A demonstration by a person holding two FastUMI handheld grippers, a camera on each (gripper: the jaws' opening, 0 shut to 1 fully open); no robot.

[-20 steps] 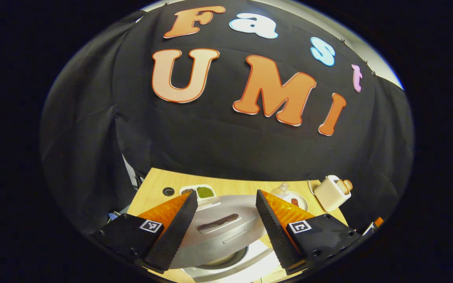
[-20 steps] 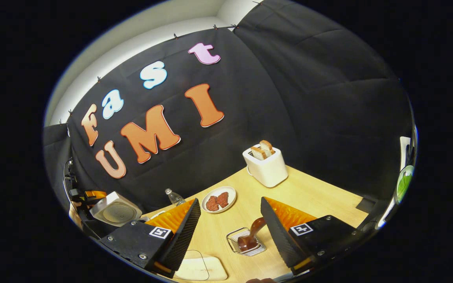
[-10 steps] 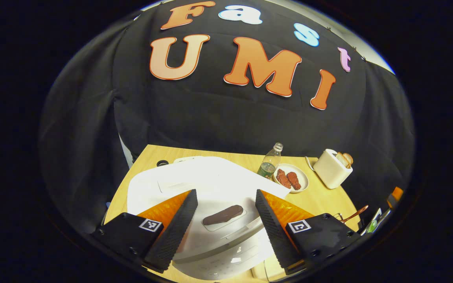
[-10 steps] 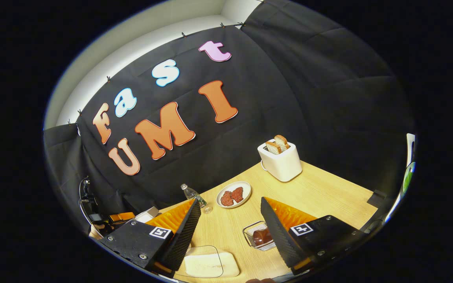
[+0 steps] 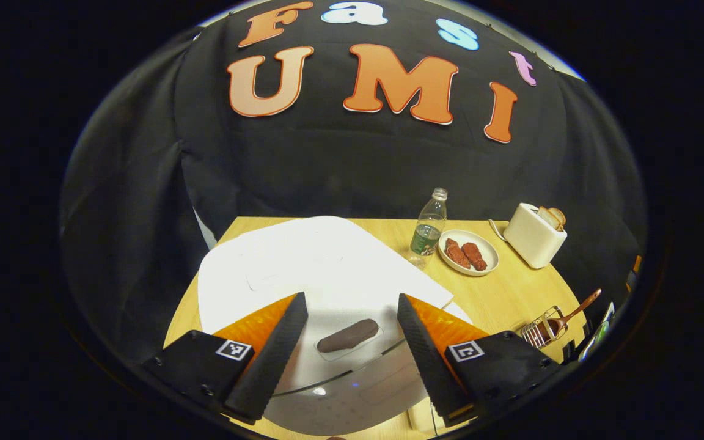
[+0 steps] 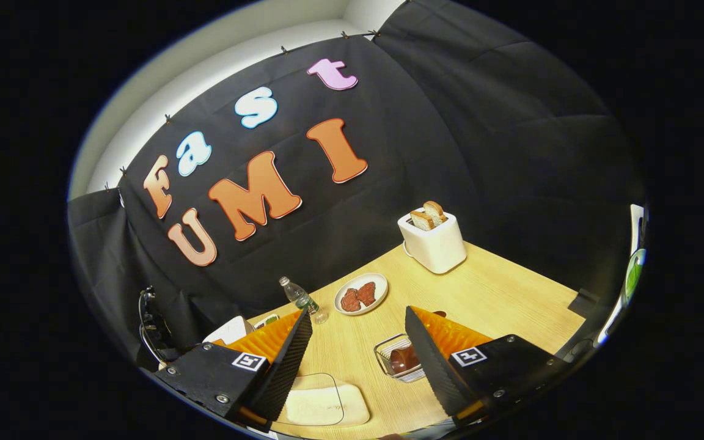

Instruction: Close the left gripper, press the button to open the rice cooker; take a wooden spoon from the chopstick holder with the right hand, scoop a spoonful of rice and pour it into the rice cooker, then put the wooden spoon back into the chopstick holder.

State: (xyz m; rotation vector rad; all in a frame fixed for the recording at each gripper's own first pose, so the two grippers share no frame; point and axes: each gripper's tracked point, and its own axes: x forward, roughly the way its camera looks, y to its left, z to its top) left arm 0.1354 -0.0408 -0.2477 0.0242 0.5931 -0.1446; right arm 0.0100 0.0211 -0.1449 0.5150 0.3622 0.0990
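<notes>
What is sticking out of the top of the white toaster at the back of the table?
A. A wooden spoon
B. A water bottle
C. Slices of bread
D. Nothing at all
C. In the right gripper view, two slices of bread stand up out of the slots of the toaster.

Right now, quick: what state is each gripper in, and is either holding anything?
Left gripper: open, holding nothing, above the closed rice cooker.
Right gripper: open, holding nothing, near the chopstick holder.
</notes>
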